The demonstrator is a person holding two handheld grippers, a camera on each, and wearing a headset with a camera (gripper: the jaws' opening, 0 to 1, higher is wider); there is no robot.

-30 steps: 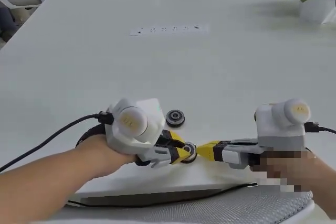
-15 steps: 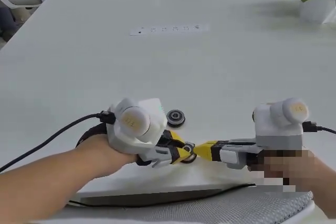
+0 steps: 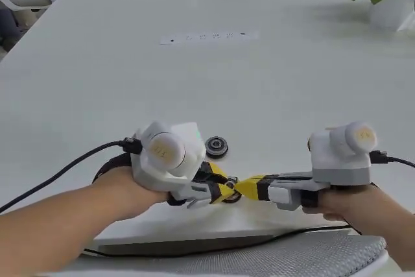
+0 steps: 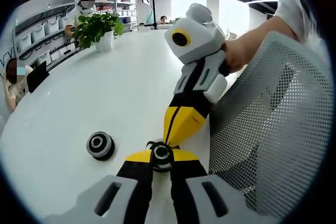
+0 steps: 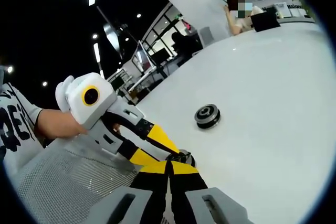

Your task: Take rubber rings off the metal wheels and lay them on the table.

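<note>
The left gripper (image 3: 222,189) comes in from the left of the loose wheel (image 3: 216,146), which lies flat on the white table (image 3: 272,95). The gripper's tips sit just on the person's side of that wheel. In the left gripper view its jaws are clenched on a second wheel, the held wheel (image 4: 161,153), with one yellow tip on either side of it. The held wheel lies near the loose wheel, a little to its right and closer to the person, low over the table. I cannot tell whether it touches the surface.

To the right of the loose wheel, the right gripper (image 3: 246,187) points left and meets the held wheel head on. Its jaws are pressed together into a point at that wheel's rim. They look to be nipping the rubber ring (image 4: 155,144) there, though the bite itself is too small to make out for certain.

The step in hand appears to be peeling the ring off the held wheel, with one gripper bracing the metal and the other working the rubber. The next move probably calls for the right gripper to draw the ring outward and around the rim while the left grip does not slacken. The freed ring would then be laid on bare table beside the loose wheel. The loose wheel seems to wear its dark ring too, so it is likely next.
</note>
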